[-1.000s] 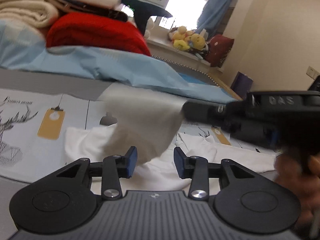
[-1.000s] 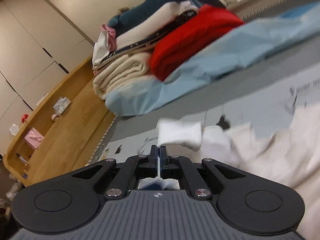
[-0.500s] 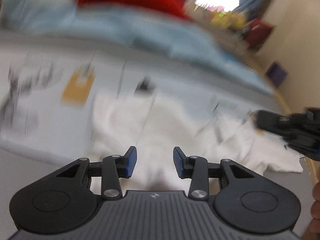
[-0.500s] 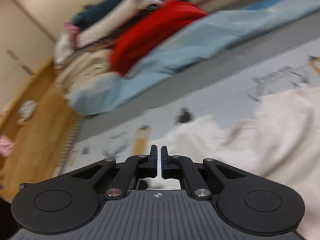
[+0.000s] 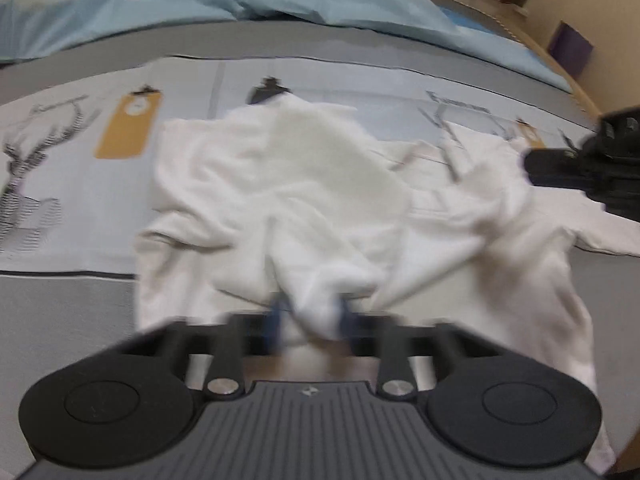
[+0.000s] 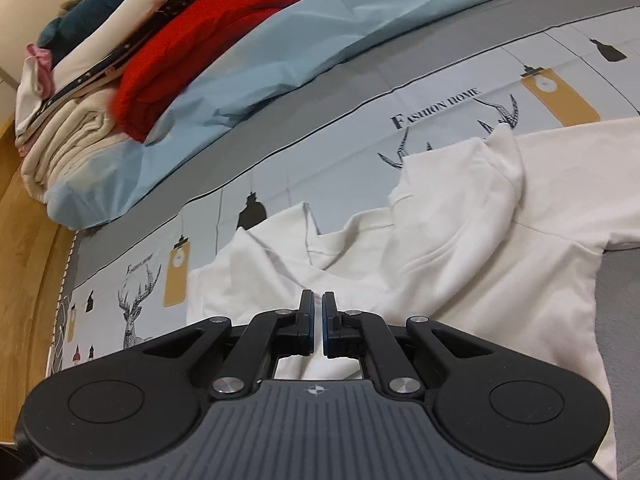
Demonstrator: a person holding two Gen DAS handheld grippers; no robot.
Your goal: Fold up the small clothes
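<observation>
A small white shirt lies crumpled on the printed bed cover. My left gripper is low over its near edge, blurred, with a bunch of white cloth between the blue pads. The shirt also shows in the right wrist view, spread with its collar up. My right gripper hovers just above the shirt with its pads nearly together and nothing between them. It also appears at the right edge of the left wrist view.
A light blue sheet lies behind the shirt. A stack of folded clothes with a red item sits on it at the far left. The printed cover has a grey border. A wooden bed frame runs along the left.
My right gripper has let go of the white cloth it held up and the shirt now lies on the bed. My left gripper has dropped down and closed in on the shirt's near edge.
</observation>
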